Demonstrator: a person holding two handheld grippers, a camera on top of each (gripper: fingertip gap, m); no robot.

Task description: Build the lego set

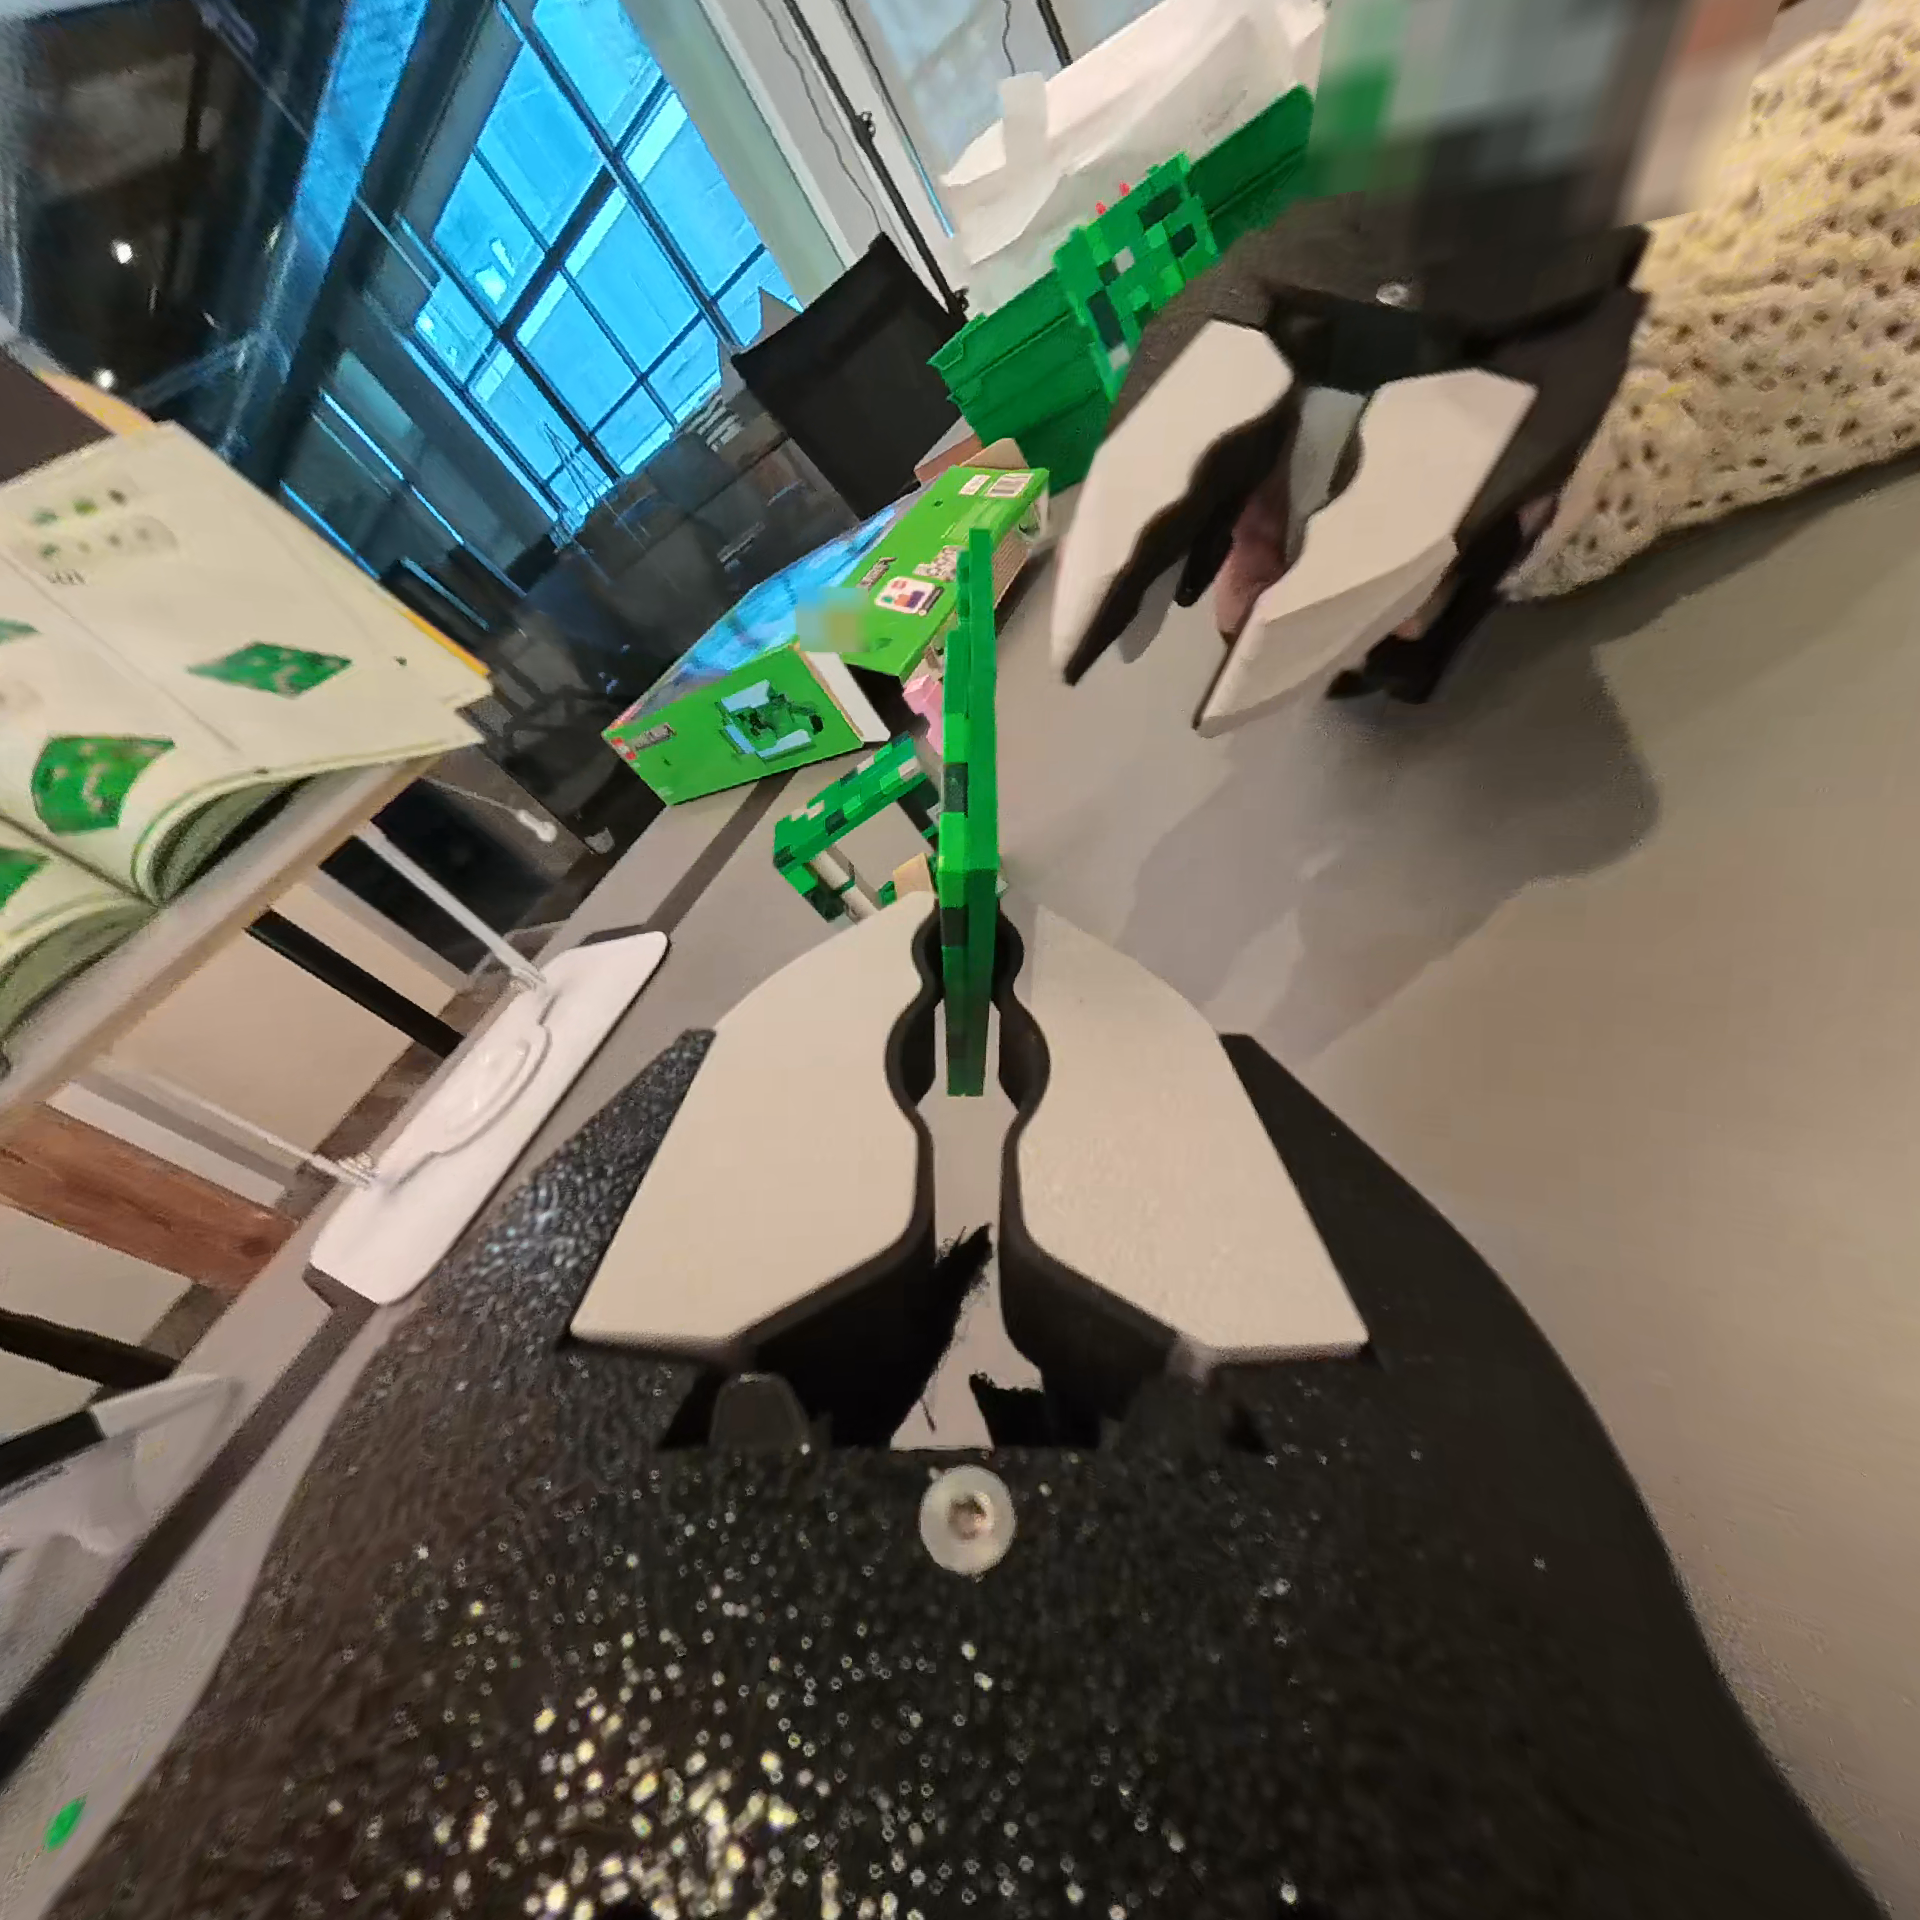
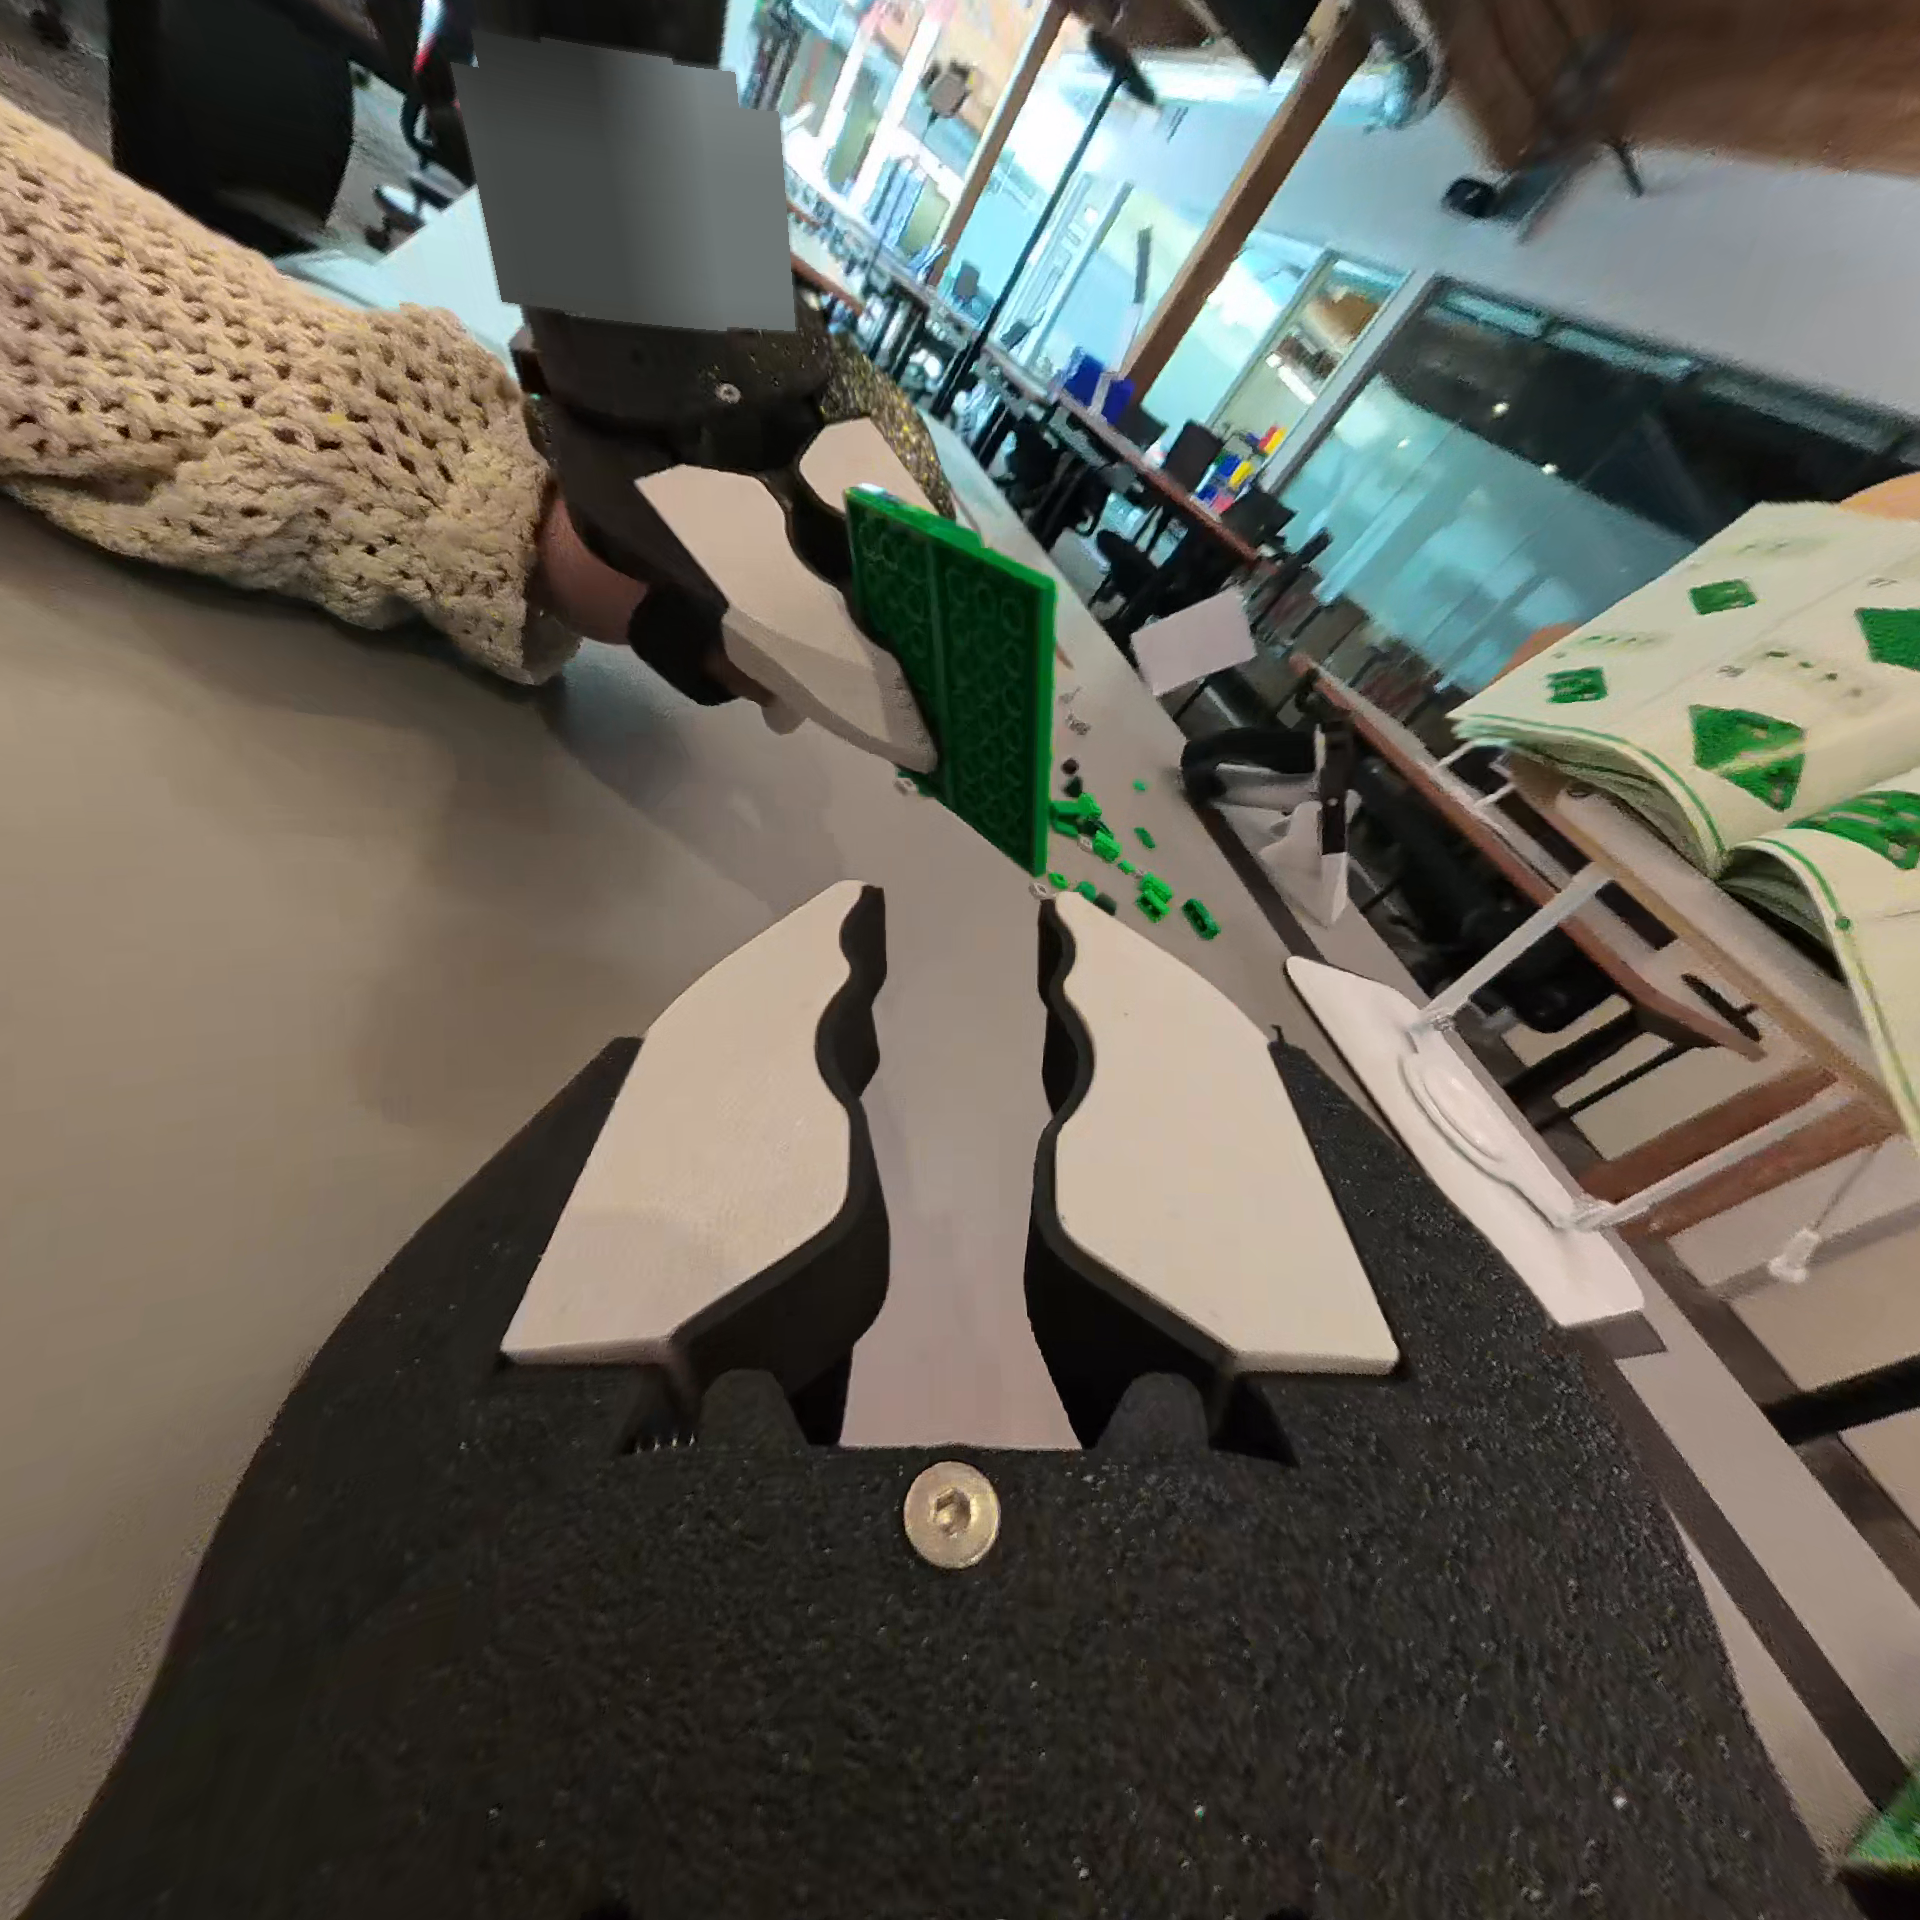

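Printed matter shows, none given here. Green set box (image 1: 831, 665) lying on the grey table (image 1: 1558, 935): logo patches and small label panels on its faces. Open instruction booklet (image 2: 1714, 727) on a clear stand: green build diagrams with small step numerals, too small and blurred to read.

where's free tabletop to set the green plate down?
Left gripper holds the plate. Bare grey table spans from the sleeve to the open right gripper. Crowded: loose bricks beyond the plate, toward the far edge and the book stand; in the left view, box and builds ahead.
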